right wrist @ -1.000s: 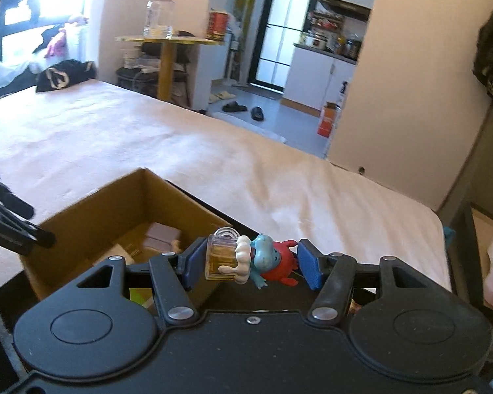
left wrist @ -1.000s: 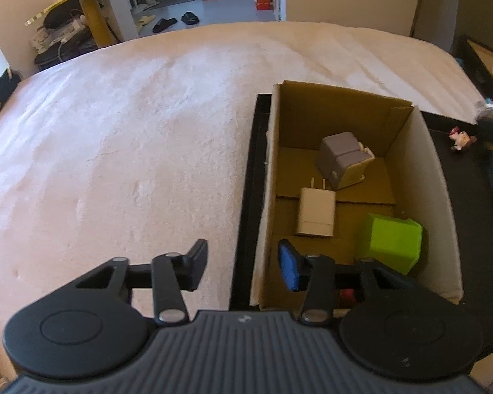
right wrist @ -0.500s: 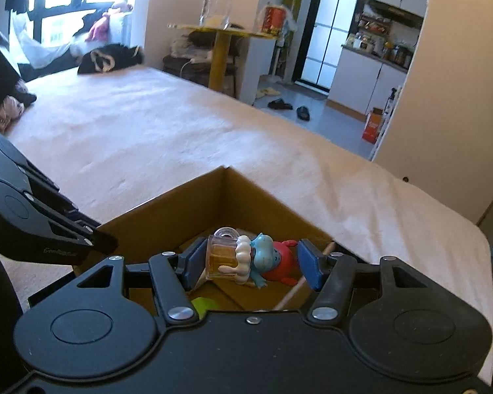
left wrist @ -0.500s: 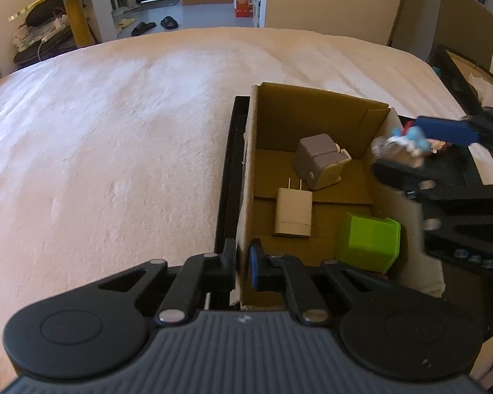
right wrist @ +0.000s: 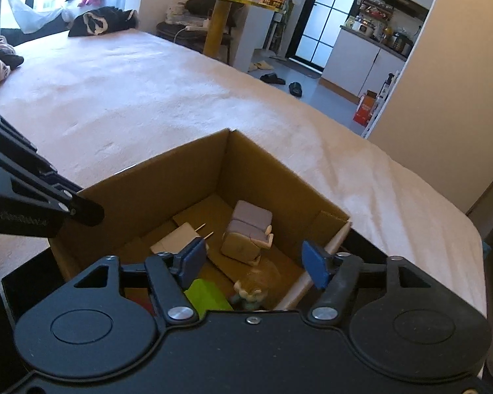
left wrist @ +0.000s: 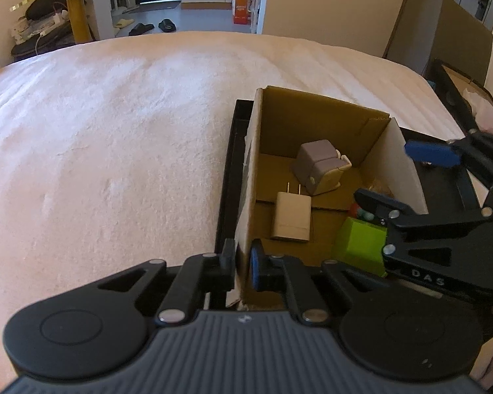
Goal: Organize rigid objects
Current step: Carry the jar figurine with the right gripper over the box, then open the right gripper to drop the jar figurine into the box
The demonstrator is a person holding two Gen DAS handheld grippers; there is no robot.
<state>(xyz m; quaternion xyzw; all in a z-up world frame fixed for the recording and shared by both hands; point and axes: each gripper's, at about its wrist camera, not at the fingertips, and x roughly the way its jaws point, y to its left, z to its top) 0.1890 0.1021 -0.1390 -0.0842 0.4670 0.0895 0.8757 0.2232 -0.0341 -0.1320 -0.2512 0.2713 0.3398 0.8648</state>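
An open cardboard box (left wrist: 312, 121) (right wrist: 187, 177) stands in a black tray (left wrist: 228, 170) on the bed. Inside lie a grey-and-beige cube toy (left wrist: 318, 167) (right wrist: 249, 229), a white charger plug (left wrist: 292, 218) (right wrist: 177, 239) and a green block (left wrist: 360, 246) (right wrist: 207, 297). My left gripper (left wrist: 242, 261) is shut on the box's near left wall. Over the box's right side my right gripper (right wrist: 254, 259) (left wrist: 401, 177) has its jaws opening with nothing between them. Below it, blurred, a small figurine (right wrist: 253, 290) (left wrist: 361, 211) is on the box floor beside the green block.
The pink blanket (left wrist: 115, 131) spreads wide to the left of and behind the box. A second cardboard box (left wrist: 466, 75) stands off the bed's right edge. A yellow side table (right wrist: 220, 10) and dark clothing (right wrist: 102, 21) lie beyond the bed.
My left gripper shut on the box wall. My right gripper carried the figurine over the box, spread its jaws, and the figurine dropped inside.
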